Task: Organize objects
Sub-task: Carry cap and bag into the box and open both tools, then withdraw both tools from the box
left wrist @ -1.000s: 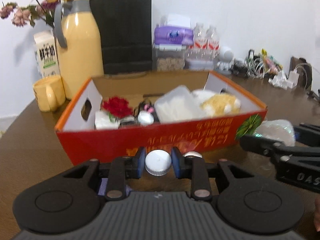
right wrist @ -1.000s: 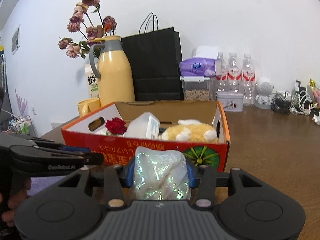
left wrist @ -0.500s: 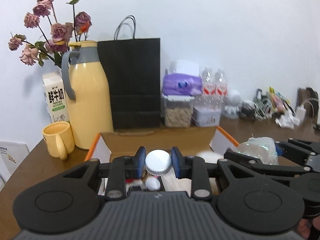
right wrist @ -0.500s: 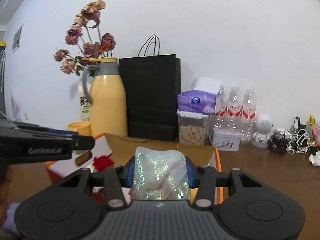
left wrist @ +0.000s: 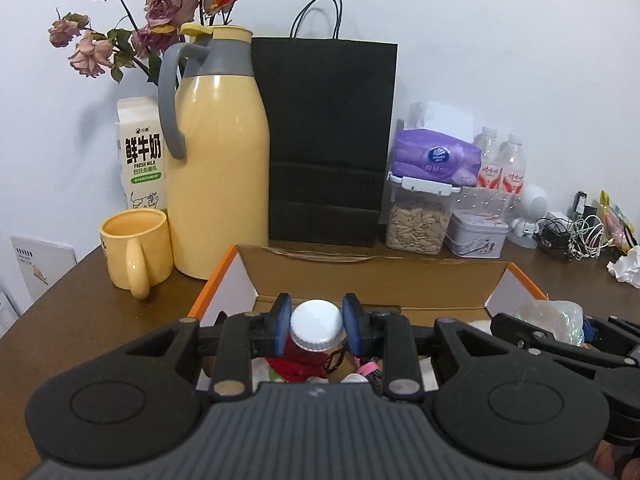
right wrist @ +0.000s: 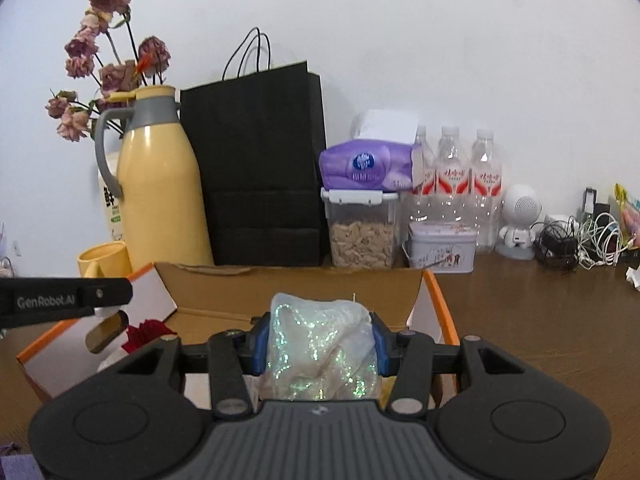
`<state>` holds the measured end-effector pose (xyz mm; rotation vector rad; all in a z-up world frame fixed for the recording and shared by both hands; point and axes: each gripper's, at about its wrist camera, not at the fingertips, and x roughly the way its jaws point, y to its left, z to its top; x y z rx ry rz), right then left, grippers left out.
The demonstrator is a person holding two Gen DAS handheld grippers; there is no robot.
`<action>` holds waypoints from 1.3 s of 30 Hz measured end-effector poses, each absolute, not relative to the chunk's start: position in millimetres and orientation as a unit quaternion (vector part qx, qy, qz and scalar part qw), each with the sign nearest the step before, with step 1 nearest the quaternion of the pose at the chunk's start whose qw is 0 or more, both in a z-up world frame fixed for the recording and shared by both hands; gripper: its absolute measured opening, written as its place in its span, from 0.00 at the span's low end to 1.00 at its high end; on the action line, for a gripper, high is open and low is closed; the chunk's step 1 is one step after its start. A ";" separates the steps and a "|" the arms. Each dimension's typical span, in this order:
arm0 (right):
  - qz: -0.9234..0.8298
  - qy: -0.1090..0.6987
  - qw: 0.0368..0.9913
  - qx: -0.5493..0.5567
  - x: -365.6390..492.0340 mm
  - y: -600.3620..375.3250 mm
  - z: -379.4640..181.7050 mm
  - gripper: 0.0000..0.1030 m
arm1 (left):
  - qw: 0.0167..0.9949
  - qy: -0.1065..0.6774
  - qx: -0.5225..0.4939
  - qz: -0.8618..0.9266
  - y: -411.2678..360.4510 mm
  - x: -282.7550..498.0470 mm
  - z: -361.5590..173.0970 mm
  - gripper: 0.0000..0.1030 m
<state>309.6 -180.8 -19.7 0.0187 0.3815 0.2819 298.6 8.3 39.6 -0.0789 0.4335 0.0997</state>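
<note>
1. Left wrist view is looking over the left gripper (left wrist: 316,328), whose blue pads are pinching a small bottle with a white screw cap (left wrist: 316,330); the jaws are standing only partly apart, closed against the cap's sides, and a dark red body is showing just under it.
2. That bottle is hanging above the near end of the orange-rimmed cardboard box (left wrist: 520,280), over a red artificial rose (left wrist: 294,368) and some small pink and white bits that I cannot make out.
3. Right wrist view is showing the right gripper (right wrist: 320,350) clamping a crumpled, glittery translucent bag (right wrist: 320,352); its jaws are sitting somewhat wider, and the bag is bulging up between them.
4. This bag is also being held over the box (right wrist: 436,300), towards its right side, with the rose (right wrist: 146,330) lying inside to the left.
5. To my eye the step in hand is carrying both items to the box for dropping in; neither one is resting inside yet.
6. The next move is probably calling for lowering each gripper into a free patch of the box and letting the jaws spread, keeping the two grippers from knocking together, since they are working just beside each other.
7. Behind the box, on the tabletop (right wrist: 540,320), a yellow thermos jug (left wrist: 218,152), a yellow mug (left wrist: 134,248) and a black paper bag (left wrist: 324,140) are standing well clear.
</note>
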 end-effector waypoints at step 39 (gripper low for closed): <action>0.137 0.148 0.979 -0.014 265.5 -179.6 -10.4 1.00 | 0.983 0.155 -0.047 0.087 11.6 256.4 47.1 1.00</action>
